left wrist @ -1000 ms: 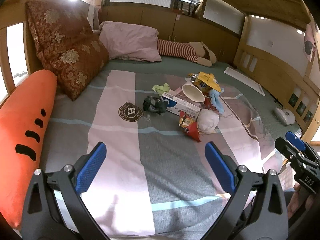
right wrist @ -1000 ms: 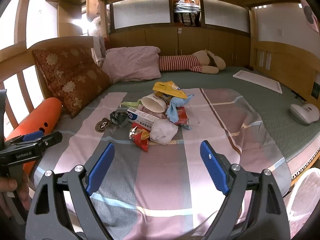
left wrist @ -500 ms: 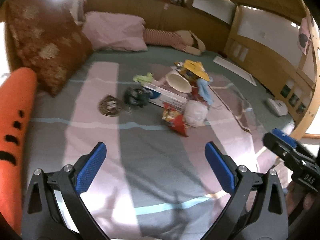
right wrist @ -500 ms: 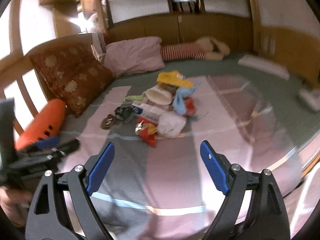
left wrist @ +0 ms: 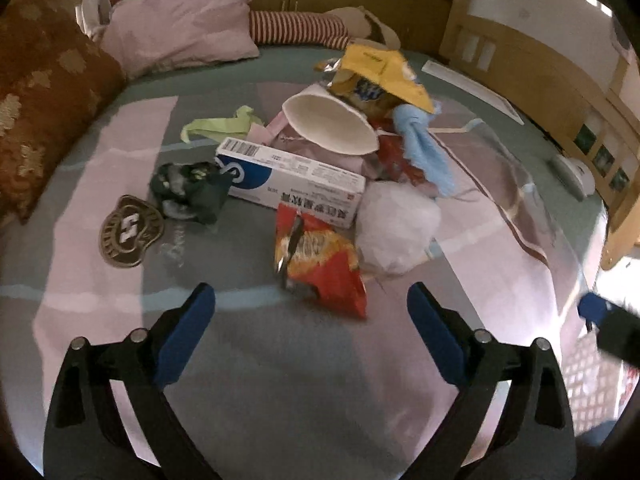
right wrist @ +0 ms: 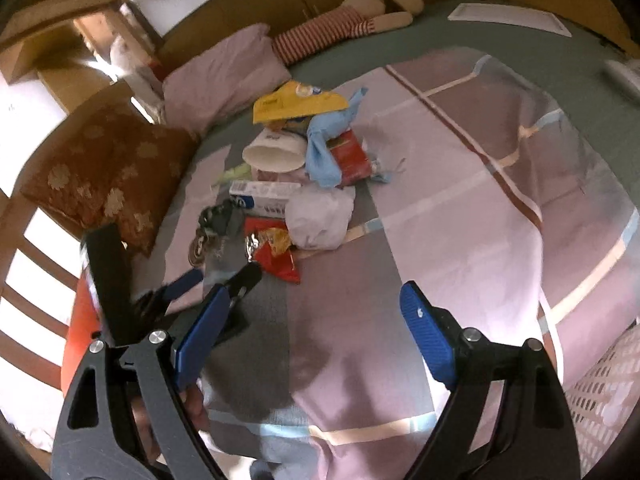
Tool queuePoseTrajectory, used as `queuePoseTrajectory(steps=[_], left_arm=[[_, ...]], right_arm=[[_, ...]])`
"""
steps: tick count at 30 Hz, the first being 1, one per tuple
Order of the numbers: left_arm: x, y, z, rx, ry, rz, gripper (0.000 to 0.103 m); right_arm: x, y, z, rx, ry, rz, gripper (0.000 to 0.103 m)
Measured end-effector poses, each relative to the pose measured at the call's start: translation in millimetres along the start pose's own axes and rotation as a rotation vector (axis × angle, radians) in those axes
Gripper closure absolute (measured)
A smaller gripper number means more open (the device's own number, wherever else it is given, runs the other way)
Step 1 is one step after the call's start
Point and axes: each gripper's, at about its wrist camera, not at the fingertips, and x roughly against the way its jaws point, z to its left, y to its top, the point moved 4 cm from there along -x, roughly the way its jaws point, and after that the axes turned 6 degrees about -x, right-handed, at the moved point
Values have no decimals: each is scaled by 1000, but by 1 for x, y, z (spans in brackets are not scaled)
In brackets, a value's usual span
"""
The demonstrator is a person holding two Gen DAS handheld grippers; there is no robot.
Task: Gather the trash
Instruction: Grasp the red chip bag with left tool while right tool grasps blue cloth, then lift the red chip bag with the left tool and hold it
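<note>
A pile of trash lies on the striped bedspread: a red snack bag (left wrist: 320,264) nearest, a crumpled white bag (left wrist: 396,228), a white and blue box (left wrist: 292,180), a paper cup (left wrist: 328,124), a yellow packet (left wrist: 380,72), a blue cloth (left wrist: 424,148) and a dark green wrapper (left wrist: 188,192). My left gripper (left wrist: 310,304) hangs low over the bed. Its jaws are closing, and the red bag's near corner lies between the pads, untouched. My right gripper (right wrist: 316,304) stands open over bare bedspread, short of the red snack bag (right wrist: 272,248), with the left gripper (right wrist: 222,276) ahead on its left.
A brown cushion (left wrist: 44,100) and a pink pillow (left wrist: 180,28) line the far left. A striped plush doll (left wrist: 304,30) lies at the headboard. An orange carrot plush (right wrist: 80,320) lies along the left rail. A white mesh basket (right wrist: 608,392) stands off the bed's right edge.
Both grippers have moved forward and down toward the trash pile, which now looms larger. The left gripper has reached the red snack bag. The right wrist view has rolled.
</note>
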Motion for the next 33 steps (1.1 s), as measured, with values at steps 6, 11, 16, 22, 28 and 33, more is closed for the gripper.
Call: queuePoseTrajectory(steps=[6, 11, 16, 22, 28, 33], left_arm=[[-36, 5, 10, 41, -91, 99, 84], [0, 15, 24, 116, -94, 54, 87], [95, 30, 48, 157, -64, -106, 87], [151, 4, 69, 161, -28, -184, 85], [164, -23, 76, 154, 8, -164, 85], [169, -36, 77, 160, 6, -161, 85]], right_arm=[[-21, 29, 10, 18, -14, -28, 18], [-43, 67, 16, 114, -93, -163, 18], [-84, 82, 26, 247, -193, -176, 28], [-127, 84, 22, 337, -253, -100, 97], [-64, 85, 31, 285, -135, -183, 100], [7, 56, 28, 268, -25, -233, 100]])
